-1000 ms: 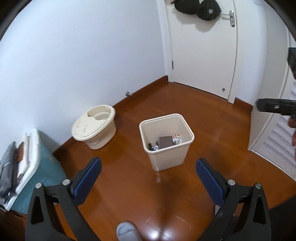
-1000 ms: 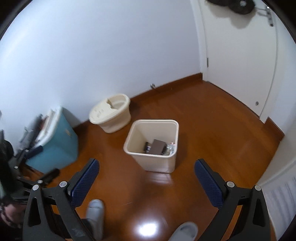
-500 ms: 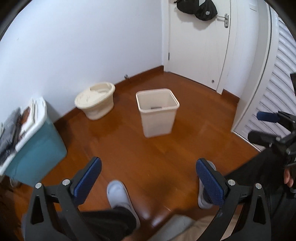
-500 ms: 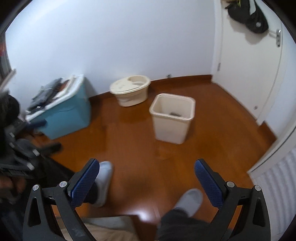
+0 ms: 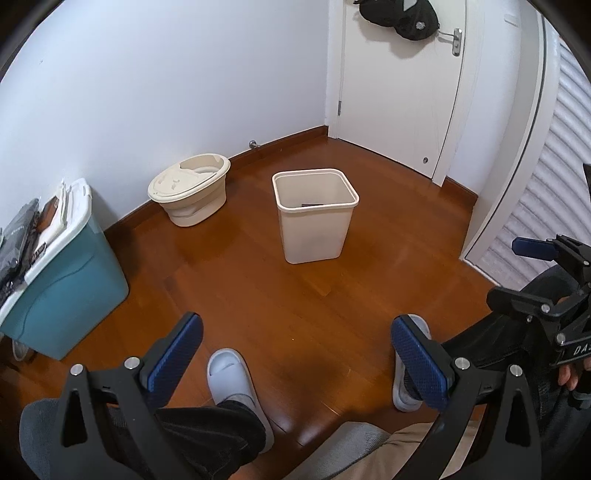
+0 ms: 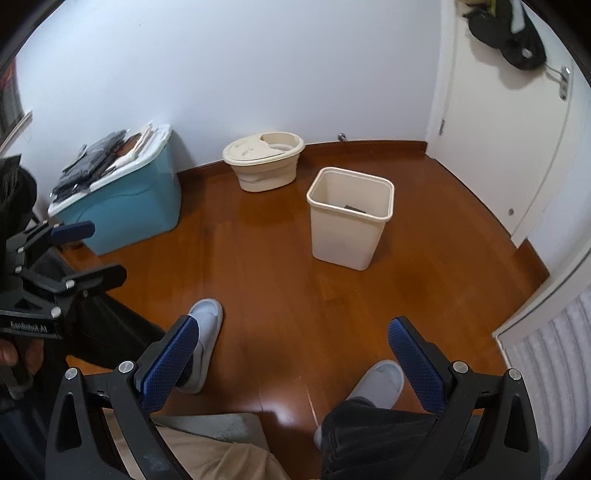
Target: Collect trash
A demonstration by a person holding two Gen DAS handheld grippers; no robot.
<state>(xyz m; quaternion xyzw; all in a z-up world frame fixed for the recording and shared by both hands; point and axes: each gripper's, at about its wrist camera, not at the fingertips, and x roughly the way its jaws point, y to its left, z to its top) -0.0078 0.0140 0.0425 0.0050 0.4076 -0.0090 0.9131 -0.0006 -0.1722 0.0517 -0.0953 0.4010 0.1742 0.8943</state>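
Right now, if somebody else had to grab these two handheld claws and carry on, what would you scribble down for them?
Left gripper: open, empty, held above the floor.
Right gripper: open, empty, likewise.
Cream trash bin: upright on the wooden floor, ahead of both grippers, apart from the round cream tub near the wall.
Done: some dark trash already lies inside the bin.
Left: no loose trash shows on the visible floor; look beyond these views before stopping.

**What we cannot make out**

Inside the cream bin (image 5: 316, 212), at twelve o'clock from us, its near wall hides all but a dark sliver (image 6: 354, 209) we cannot identify. The dark items (image 6: 88, 162) on the blue box (image 6: 125, 206) at ten o'clock blur together. The bags (image 6: 506, 35) at one o'clock are cropped.
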